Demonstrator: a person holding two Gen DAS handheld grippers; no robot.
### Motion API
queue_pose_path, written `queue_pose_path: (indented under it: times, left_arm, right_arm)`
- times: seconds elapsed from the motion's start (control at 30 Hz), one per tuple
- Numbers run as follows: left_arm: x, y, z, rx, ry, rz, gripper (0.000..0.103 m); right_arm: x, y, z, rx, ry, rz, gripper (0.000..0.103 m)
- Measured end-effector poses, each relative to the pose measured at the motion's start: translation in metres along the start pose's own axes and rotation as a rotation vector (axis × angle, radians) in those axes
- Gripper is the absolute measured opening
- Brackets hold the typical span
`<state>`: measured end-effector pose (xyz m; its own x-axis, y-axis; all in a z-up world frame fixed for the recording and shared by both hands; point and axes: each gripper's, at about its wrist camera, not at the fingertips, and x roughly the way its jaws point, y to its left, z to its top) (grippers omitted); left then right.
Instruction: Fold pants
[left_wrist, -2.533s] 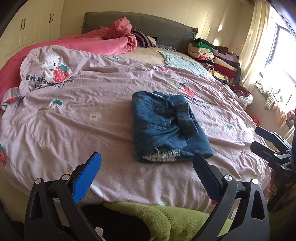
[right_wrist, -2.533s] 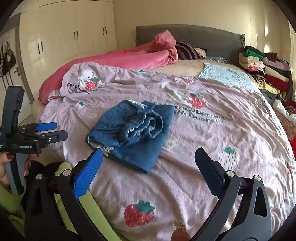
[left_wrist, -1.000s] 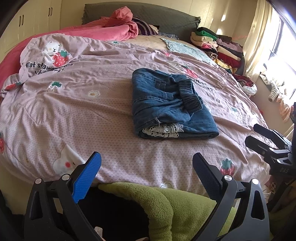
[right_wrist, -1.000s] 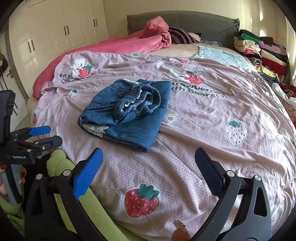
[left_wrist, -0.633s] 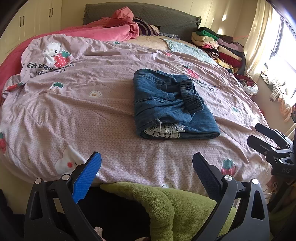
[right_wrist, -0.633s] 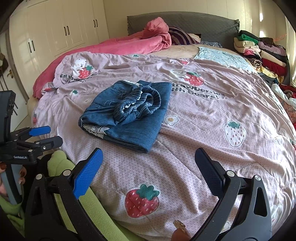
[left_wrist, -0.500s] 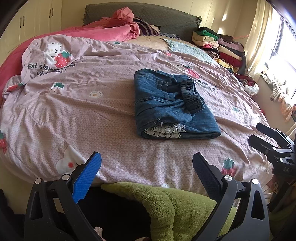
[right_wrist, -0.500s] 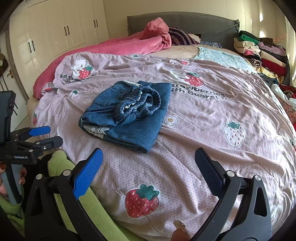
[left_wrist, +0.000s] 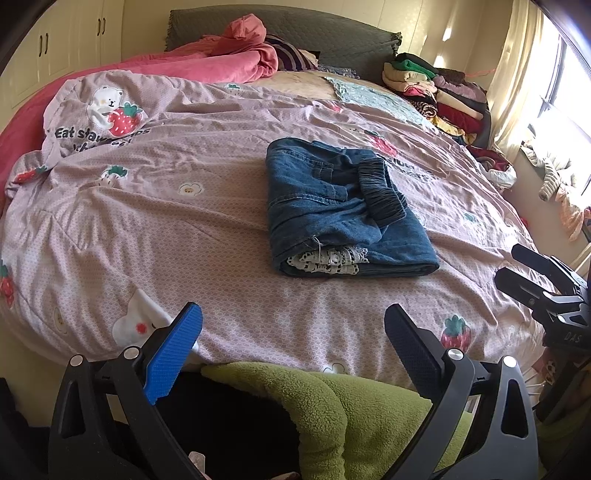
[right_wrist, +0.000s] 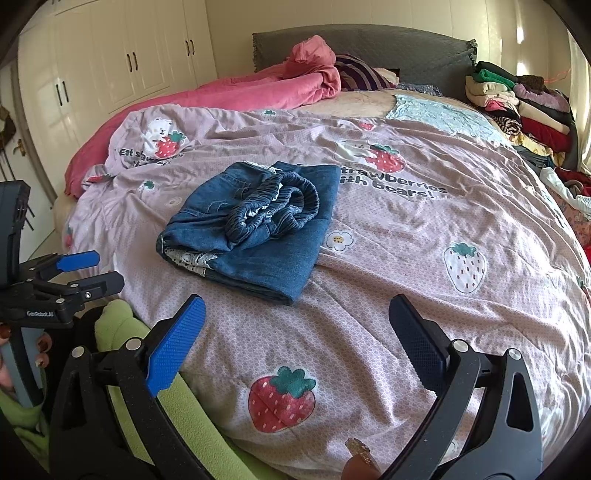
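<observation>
**Q:** Where are your grippers, and why there?

**A:** My left gripper (left_wrist: 293, 332) hangs at the near edge of the bed, fingers spread wide, nothing between them. My right gripper (right_wrist: 295, 328) is the same: jaws apart, empty, held over the quilt (right_wrist: 406, 258). Both are well apart from the pants (left_wrist: 343, 214). I judge I hold them back because the folding looks done and nothing needs gripping.

**Q:** And the pants?

**A:** Blue denim, folded into a compact, roughly rectangular bundle, lying flat near the middle of the pink strawberry-print quilt. The gathered elastic waistband (right_wrist: 280, 206) curls on top, slightly loose. White lace trim (left_wrist: 325, 260) peeks from the folded edge nearest me. The bundle sits apart from the stacked clothes (left_wrist: 436, 92) by the headboard.
</observation>
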<state>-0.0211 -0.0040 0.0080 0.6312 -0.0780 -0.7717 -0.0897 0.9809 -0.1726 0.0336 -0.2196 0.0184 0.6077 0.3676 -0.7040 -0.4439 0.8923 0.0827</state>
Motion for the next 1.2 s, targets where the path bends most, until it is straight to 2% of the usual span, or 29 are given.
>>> queue_pose_path:
  times: [0.87, 0.97, 1.03, 1.13, 1.2]
  left_arm:
    - [0.002, 0.002, -0.001, 0.002, 0.014, 0.013, 0.098]
    - [0.003, 0.005, 0.001, -0.010, 0.012, 0.047, 0.098]
    - [0.004, 0.013, 0.004, -0.027, 0.008, 0.041, 0.098]
    - [0.006, 0.028, 0.012, -0.052, -0.008, 0.047, 0.098]
    - [0.013, 0.042, 0.022, -0.074, -0.007, 0.085, 0.098]
  right_arm:
    - [-0.003, -0.014, 0.001, 0.011, -0.003, -0.033, 0.094]
    - [-0.006, -0.028, 0.002, 0.047, -0.014, -0.061, 0.094]
    - [-0.006, -0.036, 0.003, 0.071, -0.017, -0.083, 0.094]
    - [-0.007, -0.059, 0.002, 0.114, -0.021, -0.127, 0.094]
    - [-0.006, -0.083, 0.001, 0.144, -0.015, -0.171, 0.094]
